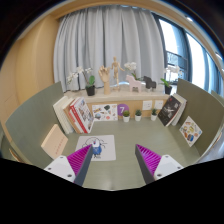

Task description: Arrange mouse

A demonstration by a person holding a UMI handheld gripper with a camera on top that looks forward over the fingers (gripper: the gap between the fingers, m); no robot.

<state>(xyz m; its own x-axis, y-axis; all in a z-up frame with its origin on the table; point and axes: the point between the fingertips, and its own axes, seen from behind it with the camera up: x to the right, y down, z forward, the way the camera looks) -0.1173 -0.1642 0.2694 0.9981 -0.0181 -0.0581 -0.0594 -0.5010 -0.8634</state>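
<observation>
Hand-held gripper (pixel 114 163) w/ fingers spread, nothing between them. Mouse (pixel 97 146) lies on white mat (pixel 97 149) on bench (pixel 125 140), just ahead of left finger.

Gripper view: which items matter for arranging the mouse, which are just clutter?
Job: small dark mouse; white printed mat under it; gripper, jaws open, empty.
Clutter: upright books; wooden hand model; potted plant; grey curtain.

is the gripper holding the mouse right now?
No: the gripper is open with nothing between its fingers, and no mouse is visible on the table.
</observation>
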